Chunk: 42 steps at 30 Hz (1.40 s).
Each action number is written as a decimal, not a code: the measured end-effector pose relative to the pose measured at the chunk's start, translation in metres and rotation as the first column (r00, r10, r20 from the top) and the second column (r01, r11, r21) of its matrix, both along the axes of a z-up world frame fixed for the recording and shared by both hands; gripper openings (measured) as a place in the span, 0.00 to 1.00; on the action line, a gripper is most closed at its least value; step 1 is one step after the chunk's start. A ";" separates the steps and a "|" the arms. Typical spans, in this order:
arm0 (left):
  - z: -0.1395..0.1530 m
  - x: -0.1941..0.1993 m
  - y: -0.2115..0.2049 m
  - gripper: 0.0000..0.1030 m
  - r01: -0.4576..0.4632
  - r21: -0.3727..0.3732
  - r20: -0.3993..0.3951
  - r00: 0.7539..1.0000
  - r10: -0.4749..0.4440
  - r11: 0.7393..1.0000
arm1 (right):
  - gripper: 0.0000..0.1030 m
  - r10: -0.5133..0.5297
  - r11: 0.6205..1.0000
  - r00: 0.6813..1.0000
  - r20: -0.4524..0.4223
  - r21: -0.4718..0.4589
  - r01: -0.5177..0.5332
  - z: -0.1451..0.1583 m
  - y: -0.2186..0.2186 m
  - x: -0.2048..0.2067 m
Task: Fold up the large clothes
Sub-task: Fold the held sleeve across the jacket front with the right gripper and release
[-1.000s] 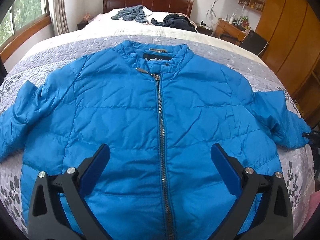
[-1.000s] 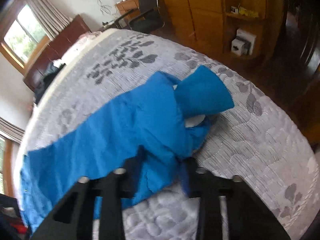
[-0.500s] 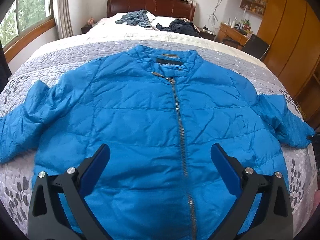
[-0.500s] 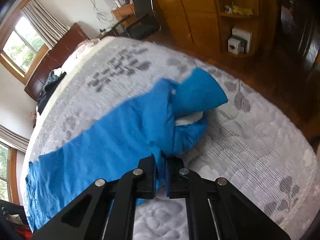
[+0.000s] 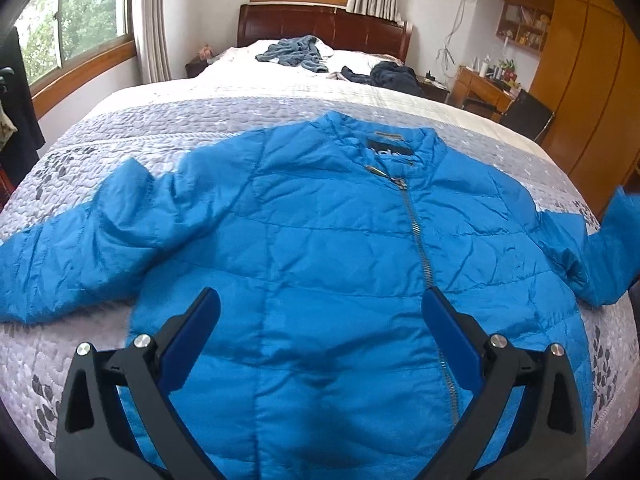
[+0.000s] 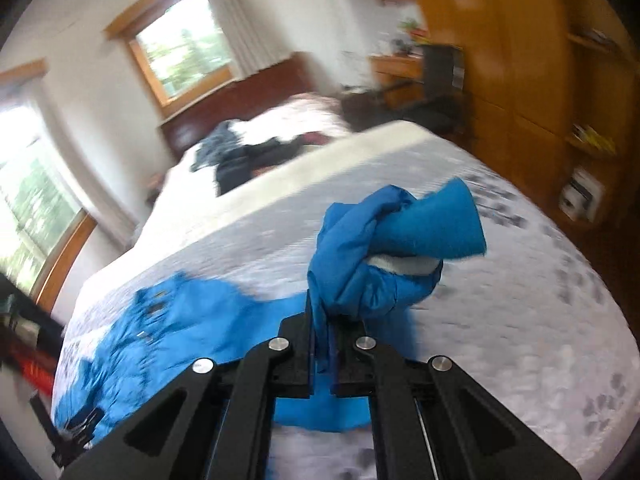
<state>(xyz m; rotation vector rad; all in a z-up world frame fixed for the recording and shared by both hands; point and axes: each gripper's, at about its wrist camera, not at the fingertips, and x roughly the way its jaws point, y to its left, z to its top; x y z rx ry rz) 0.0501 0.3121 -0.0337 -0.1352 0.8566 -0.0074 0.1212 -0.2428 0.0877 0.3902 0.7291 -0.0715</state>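
Observation:
A bright blue puffer jacket (image 5: 320, 248) lies face up, zipped, on the grey quilted bed (image 5: 168, 128), collar away from me. My left gripper (image 5: 320, 304) hovers open over its lower front, with nothing between the blue pads. One sleeve lies spread at the left (image 5: 68, 256). The other sleeve (image 5: 616, 240) rises off the bed at the right edge. In the right wrist view my right gripper (image 6: 323, 320) is shut on that sleeve (image 6: 384, 260) and holds it bunched above the quilt, cuff pointing right. The jacket body (image 6: 168, 344) trails low to the left.
Dark and grey clothes (image 5: 296, 54) are heaped near the wooden headboard (image 5: 320, 24). A desk with a black chair (image 5: 524, 116) and tall wooden wardrobes (image 5: 592, 92) stand to the right of the bed. Windows line the left and far walls.
My right gripper shut on the sleeve, then lifted it off the quilt and swung it up. The left gripper, still open, drifted left, so the zipper now sits right of centre.

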 end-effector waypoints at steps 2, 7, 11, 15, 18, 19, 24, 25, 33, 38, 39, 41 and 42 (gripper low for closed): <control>0.000 -0.001 0.006 0.97 -0.007 -0.002 0.001 1.000 0.007 1.000 | 0.04 0.081 0.997 0.997 0.016 -0.011 -0.081 0.004 0.041 0.010; -0.001 -0.003 0.022 0.97 -0.029 -0.009 0.001 1.000 0.029 1.000 | 0.04 0.246 0.969 0.969 0.011 -0.030 -0.246 -0.003 0.131 0.033; -0.001 -0.003 0.033 0.97 -0.042 -0.009 0.002 0.999 0.042 0.999 | 0.04 0.360 0.931 0.933 -0.028 -0.054 -0.361 -0.019 0.193 0.043; -0.002 -0.003 0.042 0.97 -0.054 -0.015 0.003 0.999 0.054 0.998 | 0.04 0.460 0.883 0.884 -0.079 -0.057 -0.465 -0.041 0.251 0.052; -0.002 -0.004 0.049 0.97 -0.062 -0.018 0.004 0.998 0.062 0.998 | 0.04 0.516 0.847 0.846 -0.130 -0.067 -0.527 -0.063 0.293 0.056; -0.002 -0.005 0.051 0.97 -0.065 -0.019 0.003 0.998 0.065 0.998 | 0.04 0.528 0.838 0.837 -0.146 -0.071 -0.541 -0.069 0.300 0.054; -0.002 -0.006 0.063 0.97 -0.080 -0.035 0.001 0.997 0.081 0.996 | 0.04 0.582 0.785 0.781 -0.226 -0.097 -0.612 -0.098 0.343 0.054; -0.002 -0.006 0.065 0.97 -0.083 -0.039 0.000 0.997 0.083 0.996 | 0.04 0.601 0.767 0.764 -0.235 -0.099 -0.633 -0.102 0.351 0.052; -0.003 -0.003 0.071 0.97 -0.089 -0.073 -0.021 0.996 0.088 0.993 | 0.31 0.813 0.577 0.561 -0.159 0.089 -0.812 -0.099 0.368 0.033; -0.010 0.005 0.066 0.97 -0.059 -0.094 -0.070 0.996 0.052 0.994 | 0.33 0.746 0.663 0.658 -0.104 0.017 -0.748 -0.077 0.325 0.025; -0.012 0.007 0.065 0.97 -0.059 -0.097 -0.081 0.995 0.051 0.994 | 0.35 0.729 0.682 0.677 -0.101 0.014 -0.732 -0.074 0.314 0.024; -0.019 0.016 0.062 0.97 -0.058 -0.103 -0.122 0.992 0.046 0.993 | 0.38 0.663 0.746 0.743 -0.093 0.004 -0.666 -0.069 0.284 0.023; -0.021 0.020 0.060 0.97 -0.059 -0.105 -0.136 0.990 0.044 0.993 | 0.39 0.629 0.776 0.773 -0.087 0.000 -0.631 -0.068 0.271 0.024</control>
